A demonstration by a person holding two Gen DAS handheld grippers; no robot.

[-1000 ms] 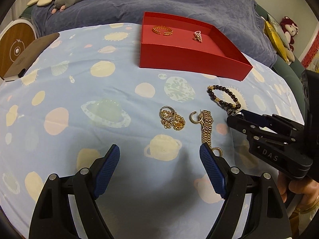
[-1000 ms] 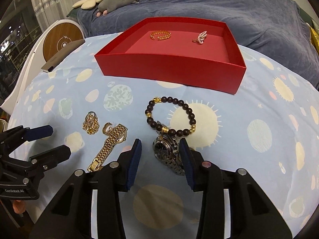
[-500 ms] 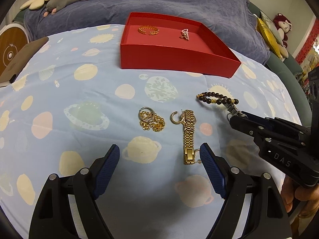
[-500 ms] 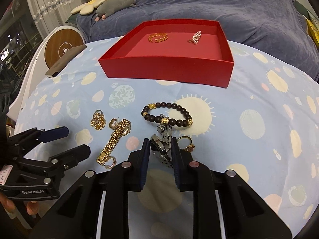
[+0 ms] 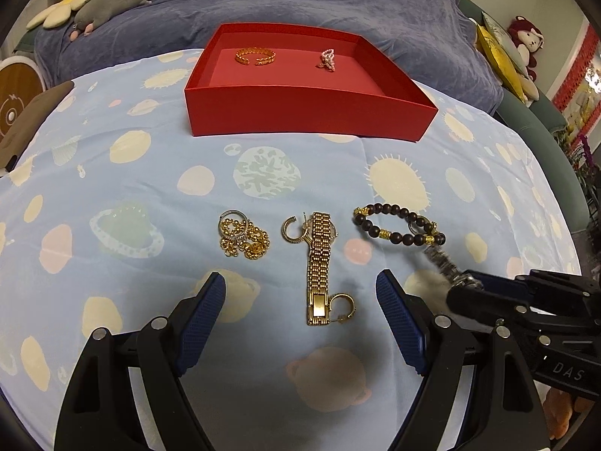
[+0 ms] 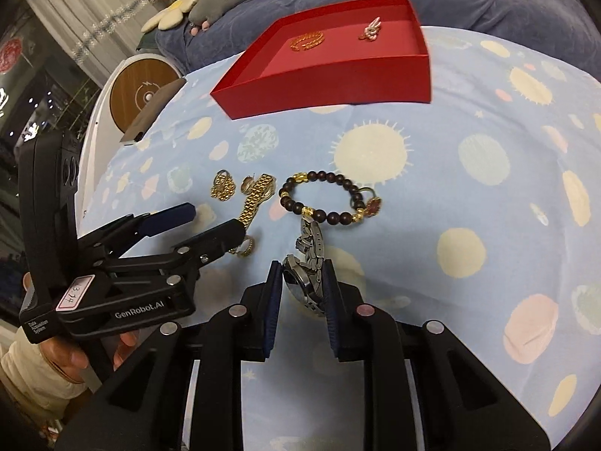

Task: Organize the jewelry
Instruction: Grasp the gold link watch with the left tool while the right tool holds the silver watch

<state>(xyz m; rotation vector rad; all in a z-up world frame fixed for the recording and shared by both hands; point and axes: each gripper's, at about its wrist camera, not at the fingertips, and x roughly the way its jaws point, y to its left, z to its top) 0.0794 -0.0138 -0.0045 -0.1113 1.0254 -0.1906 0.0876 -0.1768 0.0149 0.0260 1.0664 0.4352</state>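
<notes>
Silver watch is clamped between right gripper pads; left gripper stands open, gold watch between its fingers.

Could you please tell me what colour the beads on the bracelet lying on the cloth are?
The bracelet has dark brown beads with a few gold ones between them, clearest in the left wrist view.

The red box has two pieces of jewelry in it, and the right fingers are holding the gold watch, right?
Not quite. The right gripper has its fingers shut on the silver watch, as the right wrist view shows. The gold watch lies on the cloth. The red box does hold two pieces.
</notes>
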